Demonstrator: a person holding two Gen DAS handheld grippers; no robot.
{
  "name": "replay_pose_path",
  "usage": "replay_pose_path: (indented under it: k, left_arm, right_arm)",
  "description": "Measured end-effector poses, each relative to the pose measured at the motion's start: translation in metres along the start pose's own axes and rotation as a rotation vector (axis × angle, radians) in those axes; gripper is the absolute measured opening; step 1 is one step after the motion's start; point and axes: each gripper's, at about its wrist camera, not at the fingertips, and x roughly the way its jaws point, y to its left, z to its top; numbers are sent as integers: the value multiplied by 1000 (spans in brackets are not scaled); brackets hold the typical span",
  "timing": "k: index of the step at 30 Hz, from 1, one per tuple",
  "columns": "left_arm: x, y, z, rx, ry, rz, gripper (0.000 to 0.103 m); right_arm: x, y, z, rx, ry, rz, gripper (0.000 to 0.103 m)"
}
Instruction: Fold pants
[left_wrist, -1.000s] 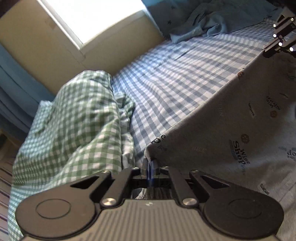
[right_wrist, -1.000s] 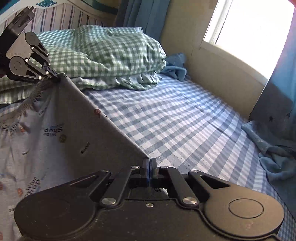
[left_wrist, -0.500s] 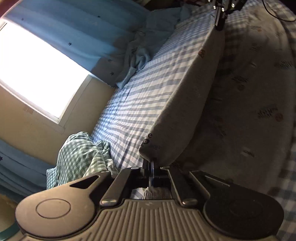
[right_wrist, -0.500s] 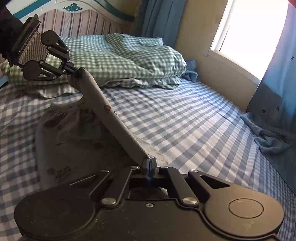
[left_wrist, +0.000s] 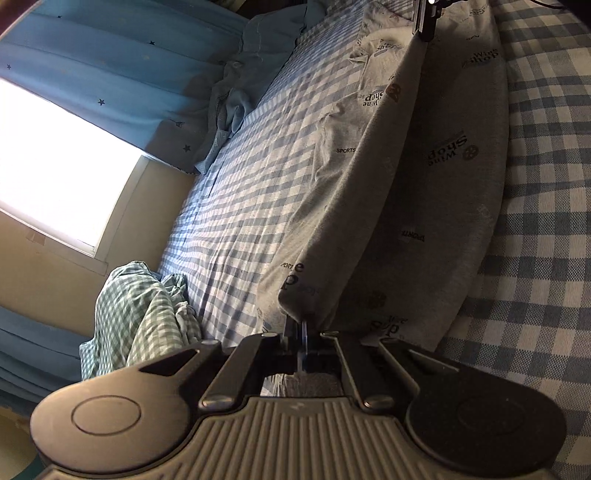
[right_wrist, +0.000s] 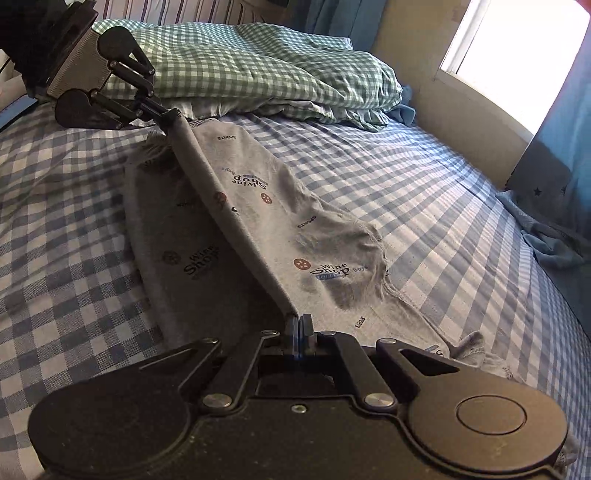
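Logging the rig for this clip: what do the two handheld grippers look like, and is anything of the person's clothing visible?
Both are black scissor-linkage tools with round pivot discs, silver rivets and thin fingers.

The left gripper has a ribbed grey body, also seen from the right wrist view.

The right gripper has a dusty matte black body.

A dark sleeve shows behind the left one.

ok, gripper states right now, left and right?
Left gripper: closed, pinching one end of the grey printed pants.
Right gripper: closed, pinching the other end of the same raised edge.
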Motion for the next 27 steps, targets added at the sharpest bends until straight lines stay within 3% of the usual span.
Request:
replay_pose_path:
  k: [8,17,20,21,22,23,25,27]
  left_arm:
    - [-2,-27,-23,97,-1,-5,1]
    - [-3,-54,-38,117,22,-53,2]
    - [-4,-51,-39,65,52,-101,15]
    - [-8,-52,-37,41,65,-101,23]
    - [-14,-52,-36,18,75,-98,41]
    - [-19,-48,-34,-13,83,-96,53]
    - [-31,-38,-28,-118,102,-84,86]
    - [-42,-27,-17,-251,139,-74,97]
  right_arm:
    - [-10,38,-7,-75,4,-8,0]
    - [7,75,-33,-85,36,-10,0]
    - [10,77,-38,-75,48,-12,2]
    - [9,76,-38,-60,42,-14,5]
    - [8,75,-39,-46,39,-16,7]
    - [4,73,-40,-25,33,-20,14]
    - [-6,67,-43,33,18,-25,34]
    - [-22,58,-50,101,-5,-66,59]
